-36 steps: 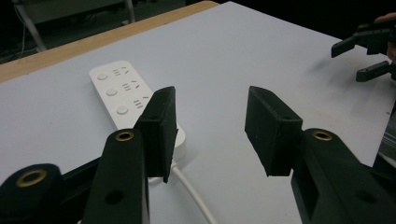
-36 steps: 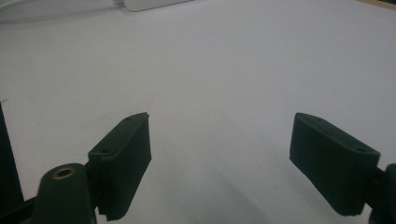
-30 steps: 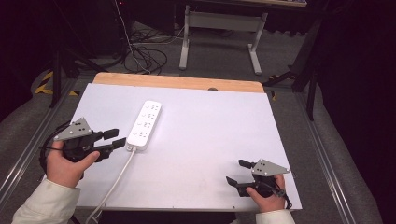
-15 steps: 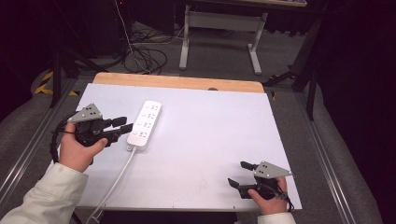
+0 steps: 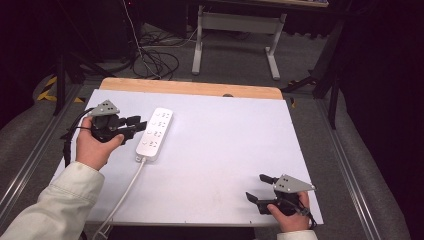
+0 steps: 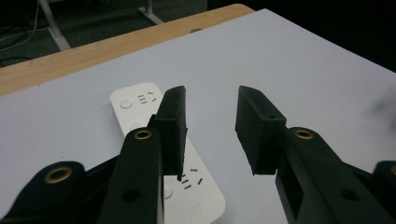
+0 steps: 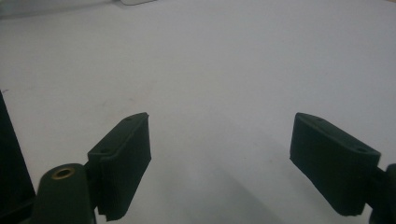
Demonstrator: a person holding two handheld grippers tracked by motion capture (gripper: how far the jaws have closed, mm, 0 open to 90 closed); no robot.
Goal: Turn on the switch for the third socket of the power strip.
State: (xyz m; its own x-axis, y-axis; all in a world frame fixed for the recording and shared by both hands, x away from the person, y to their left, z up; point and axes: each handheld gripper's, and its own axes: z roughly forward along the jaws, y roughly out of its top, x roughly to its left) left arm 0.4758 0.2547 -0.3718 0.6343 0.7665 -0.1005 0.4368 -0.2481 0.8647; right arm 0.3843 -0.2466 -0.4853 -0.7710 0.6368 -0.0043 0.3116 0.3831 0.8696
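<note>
White power strip on a pale tabletop

A long white power strip (image 5: 154, 133) lies flat left of centre in the high view, its length running from lower left towards upper right, slightly tilted from the table's edge. Several rows of socket slots mark its top face, with a round button near the far end. A white cord (image 5: 121, 197) leaves its near end and trails down to the lower left of the frame.
</note>
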